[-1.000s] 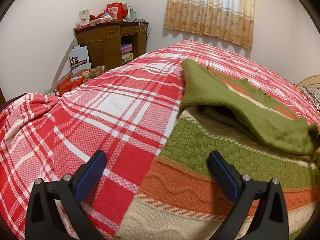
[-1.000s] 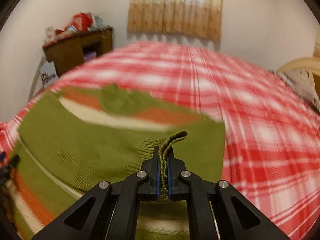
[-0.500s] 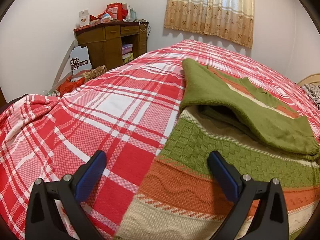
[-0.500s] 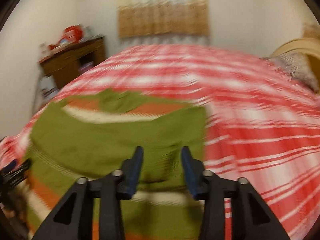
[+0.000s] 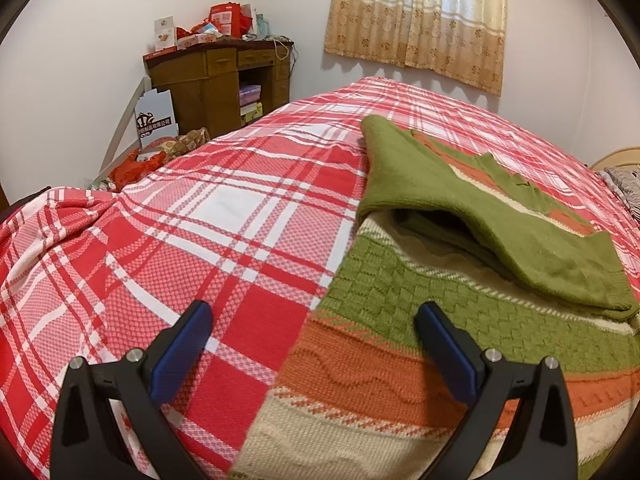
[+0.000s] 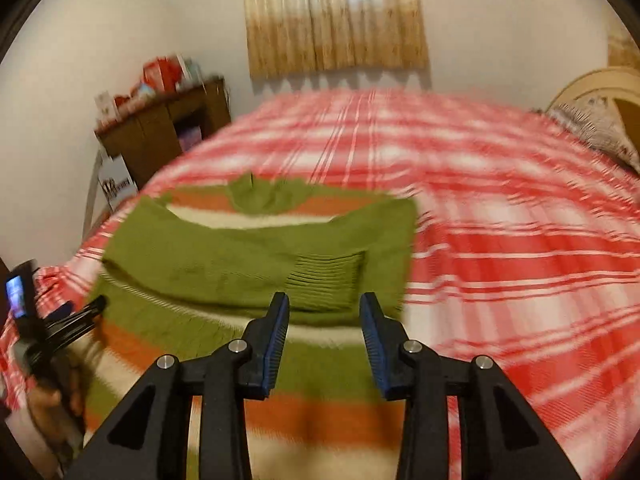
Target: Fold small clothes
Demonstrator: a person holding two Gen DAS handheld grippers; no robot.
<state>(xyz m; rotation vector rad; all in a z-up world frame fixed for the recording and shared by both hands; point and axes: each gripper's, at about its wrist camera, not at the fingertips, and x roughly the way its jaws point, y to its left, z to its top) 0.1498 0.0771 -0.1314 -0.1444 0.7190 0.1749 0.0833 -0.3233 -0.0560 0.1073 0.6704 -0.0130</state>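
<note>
Jaws on the left gripper [image 5: 312, 324] stand spread wide with nothing between them, hovering low over the near hem of a striped knit sweater [image 5: 400, 360] that lies flat on a red plaid bedspread [image 5: 224, 240]. Seen from the left wrist, both green sleeves [image 5: 500, 236] are already folded across the sweater's chest, one lying over the other. A wooden desk [image 5: 216, 76] stands in the far corner, and a patterned curtain [image 5: 416, 16] hangs on the back wall.

From the right wrist (this view is motion-blurred), the right gripper [image 6: 324, 308] has its jaws opening, with nothing between them, above the ribbed cuff [image 6: 324, 280] of the folded sleeve. The left gripper and the hand holding it show at the left edge.

Judging by this, the sleeve folds are done; folding the body in half, hem to collar, looks to remain.
</note>
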